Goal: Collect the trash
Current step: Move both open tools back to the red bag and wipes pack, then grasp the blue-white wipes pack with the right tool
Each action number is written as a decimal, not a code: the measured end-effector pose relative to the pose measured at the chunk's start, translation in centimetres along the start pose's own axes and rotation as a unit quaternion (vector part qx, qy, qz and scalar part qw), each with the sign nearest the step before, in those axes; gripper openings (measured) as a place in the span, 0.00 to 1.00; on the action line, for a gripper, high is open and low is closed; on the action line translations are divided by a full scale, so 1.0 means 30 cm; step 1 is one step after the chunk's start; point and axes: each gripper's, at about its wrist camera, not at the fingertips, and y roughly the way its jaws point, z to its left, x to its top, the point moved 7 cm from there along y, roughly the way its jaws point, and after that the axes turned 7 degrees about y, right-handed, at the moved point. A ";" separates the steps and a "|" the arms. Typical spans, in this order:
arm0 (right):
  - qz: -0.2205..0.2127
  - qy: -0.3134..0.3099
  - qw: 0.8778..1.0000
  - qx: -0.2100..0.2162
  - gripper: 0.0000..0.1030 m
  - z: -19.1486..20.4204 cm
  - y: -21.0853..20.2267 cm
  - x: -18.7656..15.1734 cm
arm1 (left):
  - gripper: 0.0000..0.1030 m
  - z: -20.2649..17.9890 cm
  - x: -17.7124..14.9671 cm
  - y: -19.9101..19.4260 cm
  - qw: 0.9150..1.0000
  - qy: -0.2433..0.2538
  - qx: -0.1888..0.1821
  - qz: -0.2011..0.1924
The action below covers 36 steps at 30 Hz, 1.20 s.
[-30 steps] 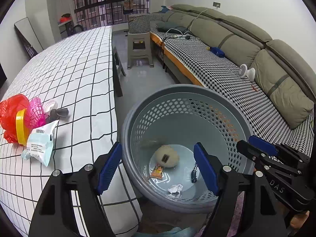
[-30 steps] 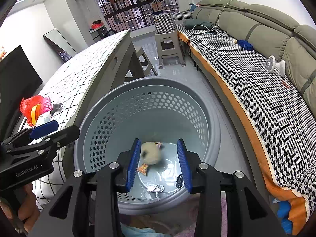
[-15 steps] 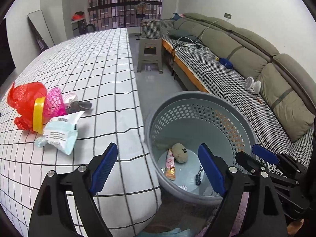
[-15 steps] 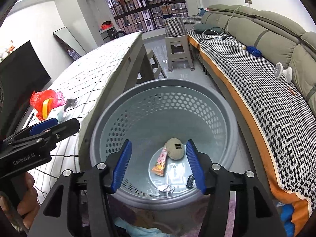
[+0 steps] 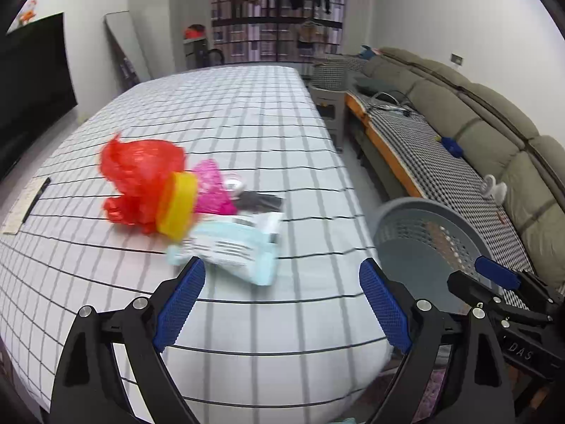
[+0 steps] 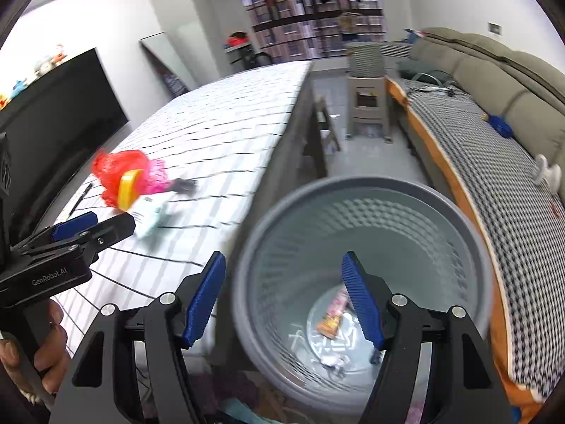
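Note:
A trash pile lies on the checked table (image 5: pixel 247 123): a red plastic bag (image 5: pixel 137 180), a yellow ring (image 5: pixel 178 208), a pink net (image 5: pixel 212 190), a dark wrapper (image 5: pixel 261 199) and a pale blue packet (image 5: pixel 236 247). My left gripper (image 5: pixel 282 300) is open and empty, just short of the packet. My right gripper (image 6: pixel 282 296) is open and empty above the grey perforated basket (image 6: pixel 441 208), which holds a snack wrapper (image 6: pixel 333 314) and small scraps. The basket also shows in the left wrist view (image 5: pixel 416 226), right of the table.
A long sofa with a houndstooth cover (image 5: pixel 441 162) runs along the right. A grey stool (image 6: pixel 367 106) stands beyond the basket. A dark TV (image 6: pixel 53 113) is at the left wall. A remote (image 5: pixel 24 208) lies at the table's left edge.
Both grippers have swung left, away from the basket toward the table. The left gripper now faces the trash pile. The right gripper's jaws have opened wider.

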 end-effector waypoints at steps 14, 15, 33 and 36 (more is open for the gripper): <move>0.043 -0.144 0.986 0.070 0.64 0.449 0.183 0.103 | 0.87 0.431 -0.042 -0.021 0.992 -0.085 0.092 0.000; 0.046 -0.157 0.984 0.072 0.64 0.481 0.199 0.107 | 0.87 0.454 -0.044 -0.022 0.991 -0.090 0.095 0.001; 0.123 -0.282 0.950 0.056 0.64 0.706 0.444 0.077 | 0.87 0.698 -0.149 0.000 0.981 -0.153 0.121 0.022; 0.141 -0.285 0.946 0.058 0.64 0.708 0.454 0.049 | 0.87 0.707 -0.157 0.002 0.980 -0.157 0.120 0.022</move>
